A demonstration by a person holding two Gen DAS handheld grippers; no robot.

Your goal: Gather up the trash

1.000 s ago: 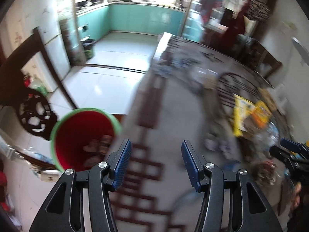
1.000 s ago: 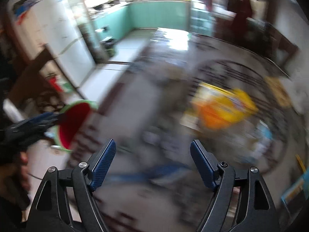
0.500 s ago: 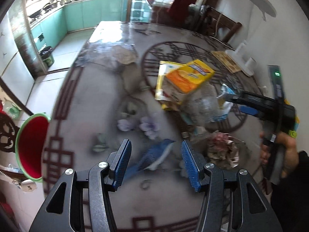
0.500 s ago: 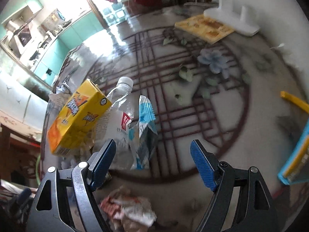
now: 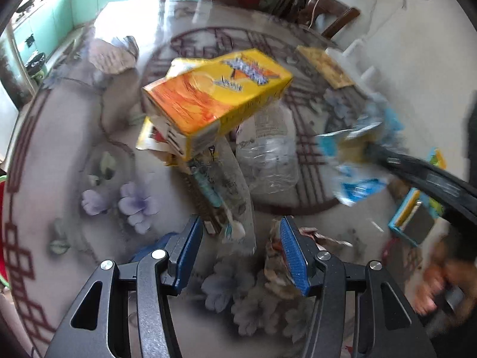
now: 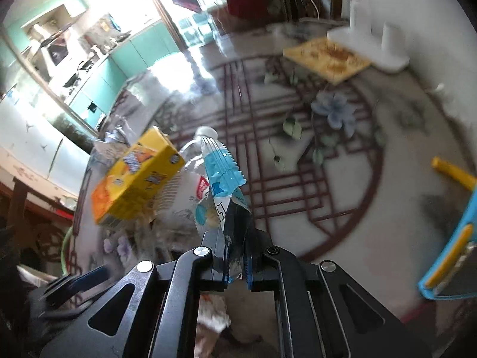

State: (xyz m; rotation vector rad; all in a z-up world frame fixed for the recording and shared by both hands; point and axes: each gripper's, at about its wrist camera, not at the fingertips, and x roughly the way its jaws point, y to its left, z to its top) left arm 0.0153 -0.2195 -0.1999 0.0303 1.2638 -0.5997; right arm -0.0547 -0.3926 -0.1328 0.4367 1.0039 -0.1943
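- While the table (image 5: 59,137) lies strewn with trash, the step in hand looks like lifting the blue wrapper (image 6: 222,176) clear; best done slow and straight up, I'd say, so its loose end doesn't drag the bottle (image 6: 190,185) or box (image 6: 137,179) beside it
- The box (image 5: 214,95) sits atop the pile mid-table; bottle (image 5: 268,152) just right of it; a clear wrapper (image 5: 226,197) runs toward the left gripper
- Right gripper (image 6: 234,264) pitched steeply down; its jaws have just been closing and now pinch the wrapper's lower end
- Left gripper (image 5: 238,244) tilts steeply down over the clear wrapper; jaws apart, pads pressing nothing; crumpled paper (image 5: 283,268) by its right finger
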